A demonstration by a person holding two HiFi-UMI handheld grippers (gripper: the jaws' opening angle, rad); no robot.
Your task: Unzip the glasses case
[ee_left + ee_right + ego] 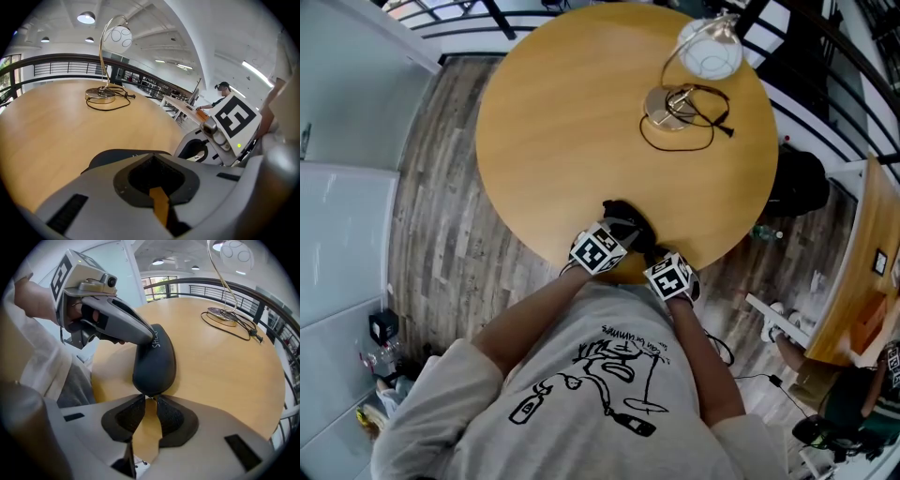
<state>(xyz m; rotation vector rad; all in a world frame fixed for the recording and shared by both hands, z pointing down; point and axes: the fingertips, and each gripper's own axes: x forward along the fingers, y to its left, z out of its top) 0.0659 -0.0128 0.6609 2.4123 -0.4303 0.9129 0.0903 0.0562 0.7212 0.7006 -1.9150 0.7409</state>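
A black zipped glasses case (pixel 625 217) lies near the front edge of the round wooden table (pixel 562 122). My left gripper (pixel 617 234) comes at it from the left. In the right gripper view its grey fingers (pixel 136 329) are closed on the case's (pixel 154 362) upper side. In the left gripper view the case (pixel 112 157) shows just past the left gripper (pixel 152 157). My right gripper (pixel 150 398) is at the case's near end, its tips pinched together on the small zipper pull there. In the head view the right gripper (pixel 654 255) sits by the table edge.
A gold arc lamp with a white globe (pixel 709 49) stands at the table's far right, its base (pixel 222 315) and black cord (pixel 689 127) beside it. Railings ring the table. Other desks (pixel 853 300) lie to the right. A person (pixel 220 93) sits in the distance.
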